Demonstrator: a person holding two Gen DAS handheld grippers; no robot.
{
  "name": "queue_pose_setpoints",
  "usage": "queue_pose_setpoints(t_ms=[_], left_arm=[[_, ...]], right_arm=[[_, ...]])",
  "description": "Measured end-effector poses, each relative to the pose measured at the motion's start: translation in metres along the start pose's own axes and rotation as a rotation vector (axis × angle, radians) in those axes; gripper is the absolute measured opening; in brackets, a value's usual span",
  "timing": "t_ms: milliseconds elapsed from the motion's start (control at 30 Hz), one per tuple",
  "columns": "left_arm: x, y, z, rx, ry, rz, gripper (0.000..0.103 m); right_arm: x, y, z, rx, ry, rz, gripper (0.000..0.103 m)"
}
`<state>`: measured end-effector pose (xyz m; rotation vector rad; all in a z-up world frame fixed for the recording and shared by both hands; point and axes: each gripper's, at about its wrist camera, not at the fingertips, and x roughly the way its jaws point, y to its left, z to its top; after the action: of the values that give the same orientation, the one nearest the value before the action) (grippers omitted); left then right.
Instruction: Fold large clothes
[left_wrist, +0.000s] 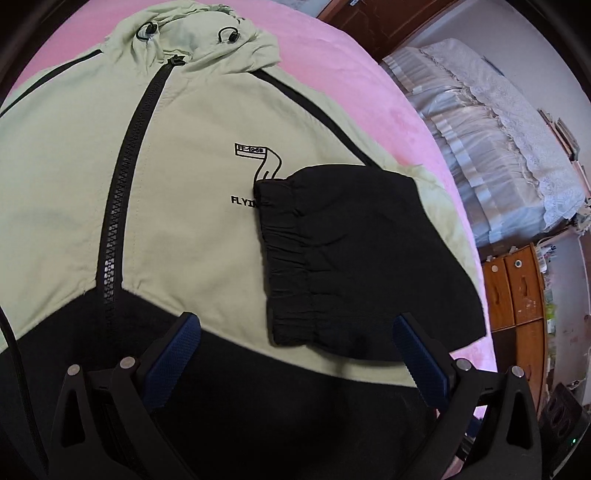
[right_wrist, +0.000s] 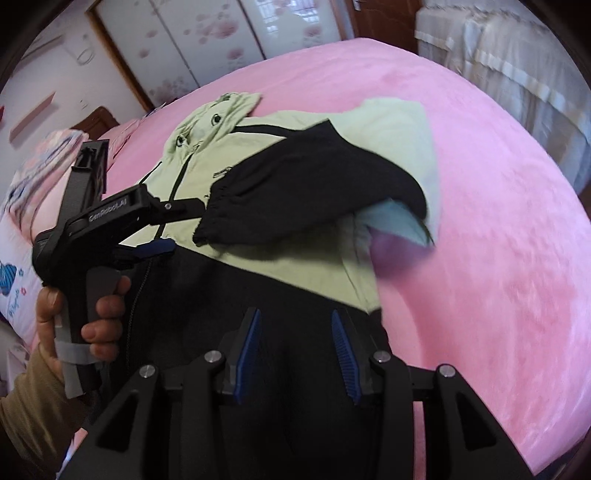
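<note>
Jacket (left_wrist: 177, 206) lying zipped, face-up on pink bed (right_wrist: 498, 221). One black sleeve (left_wrist: 354, 258) already folded across chest; body fold pending. Left gripper (left_wrist: 295, 332) gaping wide, empty. Right gripper (right_wrist: 295, 328) part-open, empty, hovering over hem.

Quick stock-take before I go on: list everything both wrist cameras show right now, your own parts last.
jacket: one, pale green with black lower panel and black zip, flat on the bed, hood at the far end.
sleeve: one, black with gathered cuff, folded across the jacket's chest.
bed cover: one, pink, under the jacket.
pillow: one, pink patterned, left edge of right wrist view.
second bed: one, pale ruffled cover, beyond the pink bed.
drawer unit: one, brown wood, beside it.
wardrobe: one, white floral doors, far wall.
left tool: open, empty, over the black panel.
right tool: open, empty, over the black panel.
hand: one, gripping the left tool's handle.
</note>
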<state>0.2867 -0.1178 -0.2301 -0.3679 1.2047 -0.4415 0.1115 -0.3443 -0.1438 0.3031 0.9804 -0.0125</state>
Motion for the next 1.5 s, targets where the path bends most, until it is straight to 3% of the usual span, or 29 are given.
queue_pose_setpoints(t_ms=[167,267,367,400,467,533,667,900,1033,1167,1200,1233,1333,1433,1500], left_arm=[[0.022,-0.009,0.011,0.0,0.011,-0.085,0.102],[0.036,-0.022,0.018,0.02,0.005,-0.074,0.1],[0.044,-0.033,0.024,0.019,0.032,-0.045,0.051],[0.049,-0.036,0.027,0.015,0.067,-0.052,0.028],[0.048,-0.038,0.033,-0.037,0.108,-0.108,0.025],[0.037,-0.051,0.043,-0.007,0.076,-0.084,0.023],[-0.008,-0.087,0.076,0.052,-0.038,-0.069,0.022],[-0.108,-0.114,0.131,0.102,-0.279,0.005,0.021],[-0.162,-0.085,0.144,0.09,-0.397,0.077,0.021],[-0.179,-0.016,0.141,0.006,-0.419,0.169,0.022],[-0.175,0.002,0.139,-0.019,-0.413,0.197,0.022],[-0.168,0.021,0.137,-0.04,-0.403,0.225,0.022],[-0.13,0.081,0.123,-0.107,-0.314,0.326,0.022],[-0.096,0.126,0.114,-0.177,-0.23,0.395,0.022],[-0.08,0.145,0.109,-0.207,-0.199,0.39,0.022]], right_arm=[[0.006,-0.018,-0.002,0.052,-0.003,0.011,0.04],[0.007,-0.029,0.001,0.088,-0.027,-0.001,0.04],[0.008,-0.038,0.003,0.12,-0.039,-0.013,0.04],[0.008,-0.04,0.003,0.128,-0.042,-0.016,0.04],[0.01,-0.045,0.004,0.142,-0.035,-0.026,0.04],[0.014,-0.05,0.008,0.151,-0.035,-0.028,0.04],[0.024,-0.061,0.022,0.189,-0.046,-0.04,0.04],[0.056,-0.077,0.048,0.342,-0.054,0.039,0.04],[0.07,-0.051,0.073,0.253,-0.08,-0.024,0.04],[0.082,-0.027,0.087,0.146,-0.085,-0.119,0.039],[0.084,-0.023,0.088,0.122,-0.086,-0.139,0.037],[0.087,-0.019,0.088,0.099,-0.084,-0.16,0.027],[0.094,-0.009,0.085,0.035,-0.072,-0.216,0.021],[0.094,-0.005,0.083,-0.012,-0.07,-0.253,0.02],[0.091,-0.003,0.078,-0.033,-0.063,-0.267,0.02]])
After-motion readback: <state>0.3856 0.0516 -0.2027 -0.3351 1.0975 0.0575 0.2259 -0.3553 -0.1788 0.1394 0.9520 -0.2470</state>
